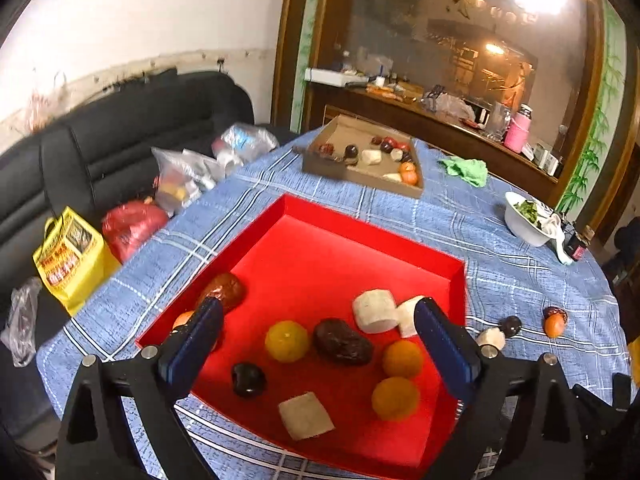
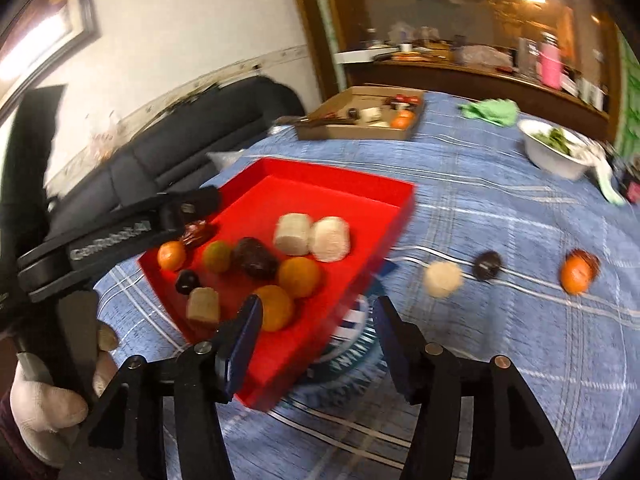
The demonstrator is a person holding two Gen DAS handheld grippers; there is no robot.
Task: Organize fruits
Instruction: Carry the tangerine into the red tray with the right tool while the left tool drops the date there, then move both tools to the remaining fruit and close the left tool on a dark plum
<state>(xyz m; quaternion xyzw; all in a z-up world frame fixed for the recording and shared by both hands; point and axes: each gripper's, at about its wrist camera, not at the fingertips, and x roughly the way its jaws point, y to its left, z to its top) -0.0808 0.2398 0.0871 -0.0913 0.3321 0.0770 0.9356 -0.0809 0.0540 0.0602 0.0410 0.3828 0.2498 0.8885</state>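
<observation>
Red tray (image 1: 304, 216) on the blue cloth (image 1: 500, 248) already holds about ten fruits. We count four fruits (image 2: 442, 279) loose beside it. Left gripper (image 1: 318, 322) hangs spread over the tray; right gripper (image 2: 318, 320) stands parted at its edge, both empty.

- A blue plaid tablecloth (image 1: 500, 240) is spread over the bench.
- A crumpled green cloth (image 1: 466, 170) is seen at one o'clock, near the far edge.
- A white bowl (image 1: 524, 226) holding greens is placed at two o'clock.
- A black sofa (image 1: 120, 140) is set at ten o'clock, with a yellow bag (image 1: 68, 260), a red bag (image 1: 132, 228) and clear plastic bags (image 1: 188, 176) piled on it.
- A cluttered wooden counter (image 1: 420, 116) is seen at twelve o'clock.
</observation>
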